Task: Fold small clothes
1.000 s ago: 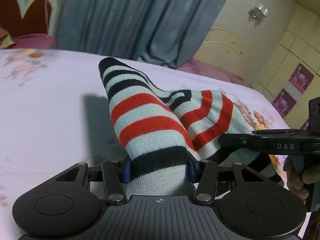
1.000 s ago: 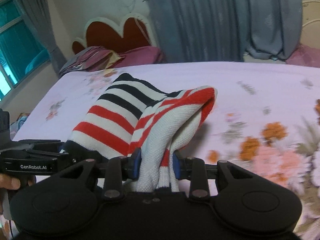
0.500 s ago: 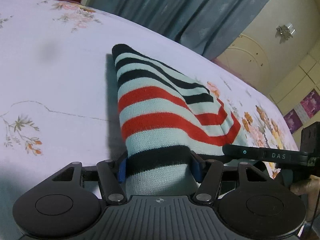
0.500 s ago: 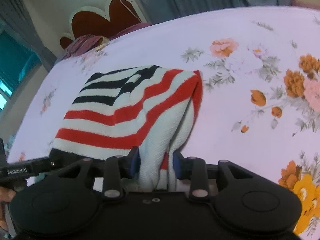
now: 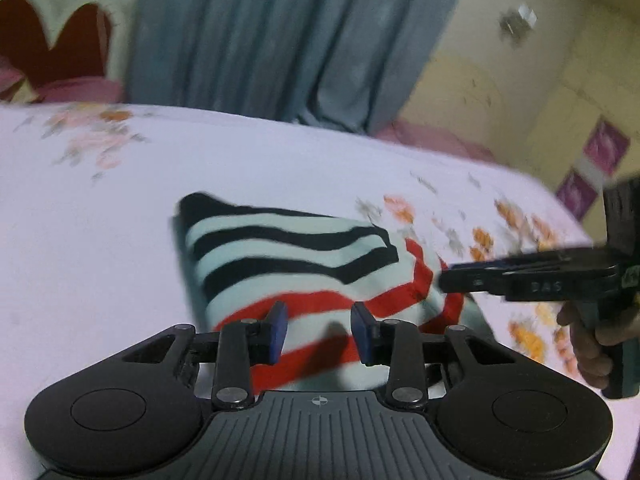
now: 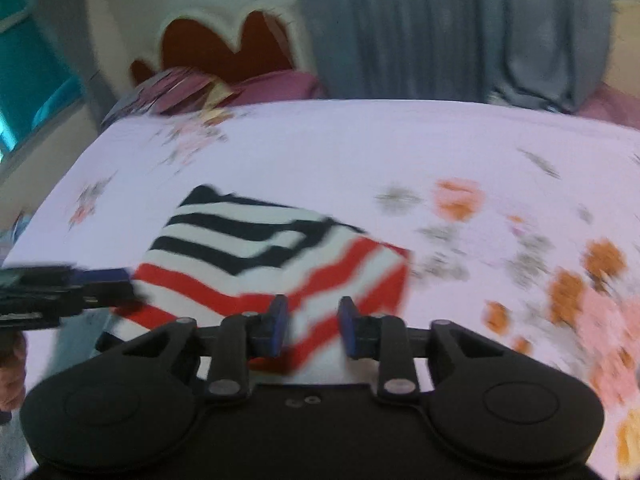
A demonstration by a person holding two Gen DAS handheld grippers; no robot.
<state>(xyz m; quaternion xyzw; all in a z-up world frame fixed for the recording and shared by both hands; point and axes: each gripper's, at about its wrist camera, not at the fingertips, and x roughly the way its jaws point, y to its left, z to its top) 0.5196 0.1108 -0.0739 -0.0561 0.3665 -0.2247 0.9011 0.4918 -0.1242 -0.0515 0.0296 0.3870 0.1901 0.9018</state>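
Both my grippers — left gripper (image 5: pixel 319 332), right gripper (image 6: pixel 312 328) — hang part-open, jaws just narrowed, gripping nothing; the folded striped garment (image 5: pixel 304 264) lies released — next I press it flat.

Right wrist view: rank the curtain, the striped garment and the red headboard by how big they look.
1. Curtain, covering most of the upper frame.
2. Striped garment; it lies much nearer the camera, so its true size against the curtain is unsure.
3. Red headboard, smallest, partly hidden by pillows.

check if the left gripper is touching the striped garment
Apart. In the left wrist view the left gripper has blue pads standing clear with a gap between them, above the striped garment lying flat on the bed.
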